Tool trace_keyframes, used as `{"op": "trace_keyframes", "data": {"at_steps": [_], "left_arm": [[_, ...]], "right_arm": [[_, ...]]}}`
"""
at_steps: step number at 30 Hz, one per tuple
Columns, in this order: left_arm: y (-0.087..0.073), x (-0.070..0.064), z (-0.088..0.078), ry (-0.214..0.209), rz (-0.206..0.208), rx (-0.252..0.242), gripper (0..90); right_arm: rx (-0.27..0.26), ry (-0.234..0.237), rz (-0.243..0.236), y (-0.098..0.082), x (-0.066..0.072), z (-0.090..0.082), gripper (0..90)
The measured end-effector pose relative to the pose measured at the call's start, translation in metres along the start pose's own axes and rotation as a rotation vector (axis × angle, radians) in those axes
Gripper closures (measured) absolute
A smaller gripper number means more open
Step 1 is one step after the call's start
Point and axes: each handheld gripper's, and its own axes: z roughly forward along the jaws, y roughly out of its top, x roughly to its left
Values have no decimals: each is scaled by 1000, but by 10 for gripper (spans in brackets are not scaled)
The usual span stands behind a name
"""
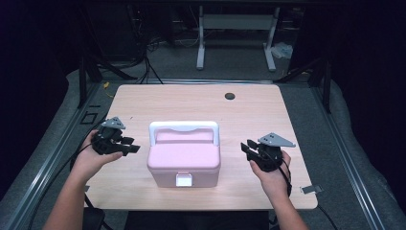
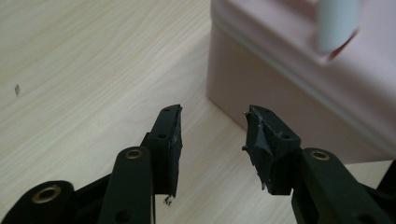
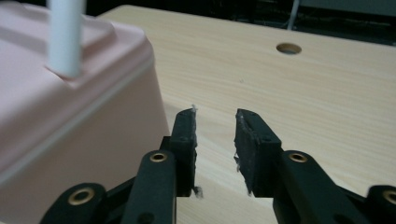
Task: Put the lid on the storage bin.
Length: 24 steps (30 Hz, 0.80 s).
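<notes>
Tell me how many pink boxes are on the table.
1. The pink box, with a white handle and white front latch, sits mid-table between the left gripper and right gripper, touching neither. Nothing seems hidden.

Lab: dark curtains (image 1: 28, 72), floor cables (image 1: 148, 52), test table (image 1: 191, 100).

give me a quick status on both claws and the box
Left claw open, empty. Right claw open, empty. Pink plastic box with white handle shut, between them, untouched. Nothing in the way.
</notes>
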Motion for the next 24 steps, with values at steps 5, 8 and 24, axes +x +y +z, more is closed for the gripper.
{"op": "trace_keyframes", "data": {"at_steps": [5,8,24], "left_arm": [[-14,6,14,8,-33,3,549],[-19,6,20,26,-16,-12,546],[-37,6,48,11,-8,33,528]], "right_arm": [[47,-10,-9,-16,-7,11,659],[62,-22,-27,-22,-8,16,648],[116,-20,-22,-42,-16,27,577]]}}
